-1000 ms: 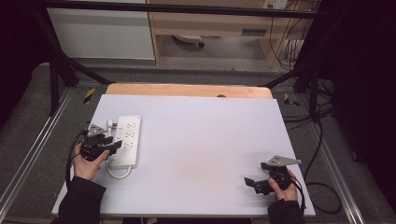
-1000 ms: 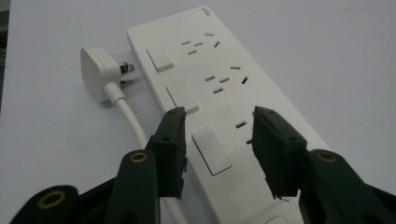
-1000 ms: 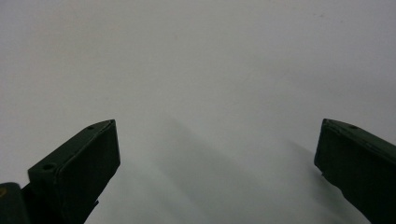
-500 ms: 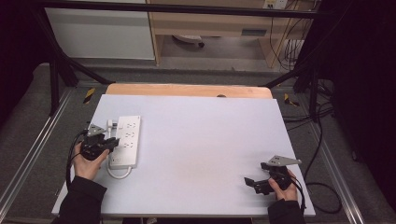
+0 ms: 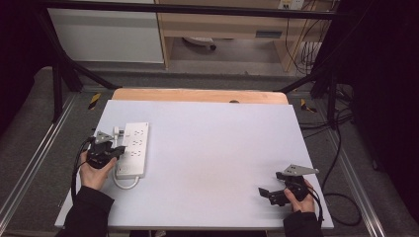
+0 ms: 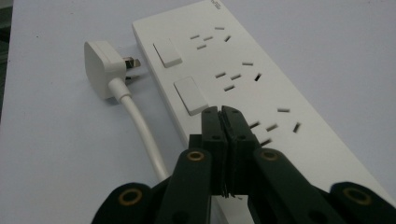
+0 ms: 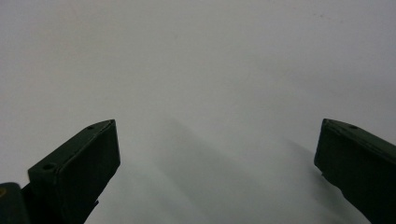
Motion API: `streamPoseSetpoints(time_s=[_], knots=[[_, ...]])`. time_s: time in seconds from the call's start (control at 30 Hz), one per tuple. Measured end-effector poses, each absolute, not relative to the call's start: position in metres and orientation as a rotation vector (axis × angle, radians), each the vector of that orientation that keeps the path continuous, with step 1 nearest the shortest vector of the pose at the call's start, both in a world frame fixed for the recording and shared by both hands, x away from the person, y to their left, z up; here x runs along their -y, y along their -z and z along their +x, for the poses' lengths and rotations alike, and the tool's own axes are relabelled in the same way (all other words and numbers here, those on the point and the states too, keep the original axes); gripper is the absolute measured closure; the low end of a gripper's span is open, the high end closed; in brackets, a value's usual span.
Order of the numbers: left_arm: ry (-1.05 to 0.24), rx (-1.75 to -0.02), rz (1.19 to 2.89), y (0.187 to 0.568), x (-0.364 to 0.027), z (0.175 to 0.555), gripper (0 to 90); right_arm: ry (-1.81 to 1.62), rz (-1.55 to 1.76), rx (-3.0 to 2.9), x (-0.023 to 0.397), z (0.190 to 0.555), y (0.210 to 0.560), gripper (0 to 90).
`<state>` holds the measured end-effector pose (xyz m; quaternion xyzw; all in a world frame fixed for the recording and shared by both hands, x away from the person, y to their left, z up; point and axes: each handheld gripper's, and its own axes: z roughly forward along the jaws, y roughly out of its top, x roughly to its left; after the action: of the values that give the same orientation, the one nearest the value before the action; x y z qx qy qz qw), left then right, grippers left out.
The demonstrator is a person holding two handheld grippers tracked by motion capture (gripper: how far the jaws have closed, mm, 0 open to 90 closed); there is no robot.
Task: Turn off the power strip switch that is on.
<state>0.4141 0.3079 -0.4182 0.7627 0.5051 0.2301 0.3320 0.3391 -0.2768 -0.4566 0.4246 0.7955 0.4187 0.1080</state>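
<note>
Power strip (image 5: 134, 149): a white multi-socket block lying flat at the left of the table (image 5: 212, 148) in the high view, with its plug (image 6: 105, 67) unplugged beside it and its cable (image 6: 140, 130) looped round the near end. In the left gripper view two rocker switches (image 6: 190, 94) sit along the strip's left side.

Handling, as a judgement: the housing is rigid moulded plastic, moderately light and smooth, so it will likely slide on the tabletop if pushed sideways. The best hold is across the narrow width of the body. The cable is flexible and will trail. The plug is small, with bare pins, and should be taken by its body.

Left gripper (image 6: 221, 114): jaws have just been closing and now meet pad to pad, nothing between them, the tip poised over the strip near the closer switch. Closed jaws suit pressing a rocker.

Right gripper (image 5: 276, 193): lower right of the high view, jaws wide apart and empty, well apart from the strip.

Clearance: the strip lies near the table's left edge; the centre and right of the table offer broad open room.
</note>
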Motion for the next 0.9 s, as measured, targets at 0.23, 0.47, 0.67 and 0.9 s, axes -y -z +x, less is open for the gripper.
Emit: streamPoseSetpoints(time_s=[0.23, 0.47, 0.67, 0.9], knots=[[-0.603, -1.315, 2.010, 0.4203, -0.3065, 0.4155, 89.5, -1.233, 1.247, -2.339, 0.2769, 0.3392, 0.4566, 0.6], [-0.603, -1.315, 2.010, 0.4219, -0.3062, 0.4168, 89.5, -1.230, 1.252, -2.340, 0.2767, 0.3393, 0.4569, 0.6], [-0.607, -1.317, 2.011, 0.4236, -0.3065, 0.4178, 89.5, -1.230, 1.250, -2.339, 0.2768, 0.3392, 0.4568, 0.6], [-0.610, -1.313, 2.008, 0.4248, -0.3065, 0.4186, 89.6, -1.232, 1.245, -2.336, 0.2772, 0.3394, 0.4568, 0.6]])
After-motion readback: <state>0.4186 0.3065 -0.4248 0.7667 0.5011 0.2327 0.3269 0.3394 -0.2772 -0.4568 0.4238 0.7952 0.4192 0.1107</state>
